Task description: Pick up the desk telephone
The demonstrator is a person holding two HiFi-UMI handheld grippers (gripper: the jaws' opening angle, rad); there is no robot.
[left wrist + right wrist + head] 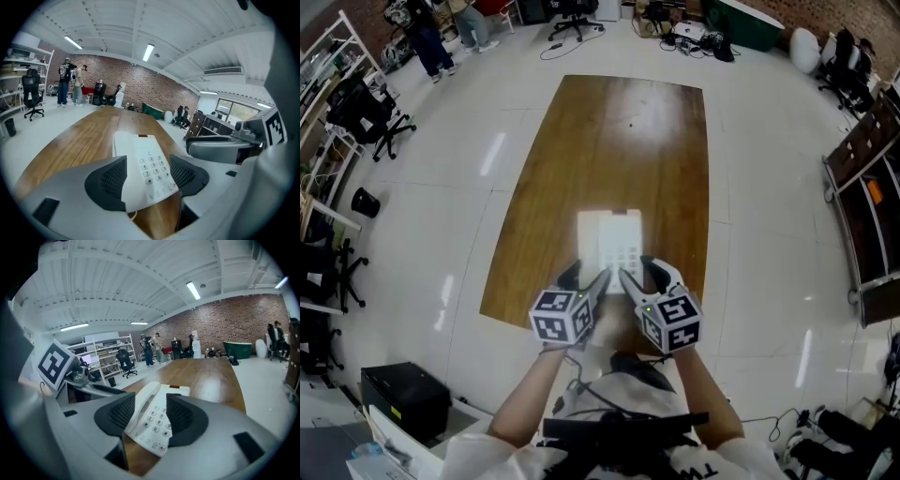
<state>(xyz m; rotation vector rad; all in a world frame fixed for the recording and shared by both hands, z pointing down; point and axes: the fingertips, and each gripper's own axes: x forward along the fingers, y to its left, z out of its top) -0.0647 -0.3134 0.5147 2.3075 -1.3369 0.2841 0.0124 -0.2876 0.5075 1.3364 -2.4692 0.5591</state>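
Left gripper (148, 174): jaws spread, with the near end of the telephone (614, 239) between them, keypad up, not pinched. Right gripper (150, 414), just beside it: jaws likewise spread astride the same end, handset toward its left jaw. The telephone lies on the table (581, 141), extending ahead of both.

White desk telephone (614, 242), brown wood-grain table (619, 141)

The desk telephone (614, 239) lies on the desk (609, 141) at the centre of the head view, near the desk's lower edge. The left claw (586, 278) and right claw (639, 275) sit side by side at its lower left and lower right corners. An office chair (370, 117) stands at upper left, and a cabinet (862, 187) at the right edge.
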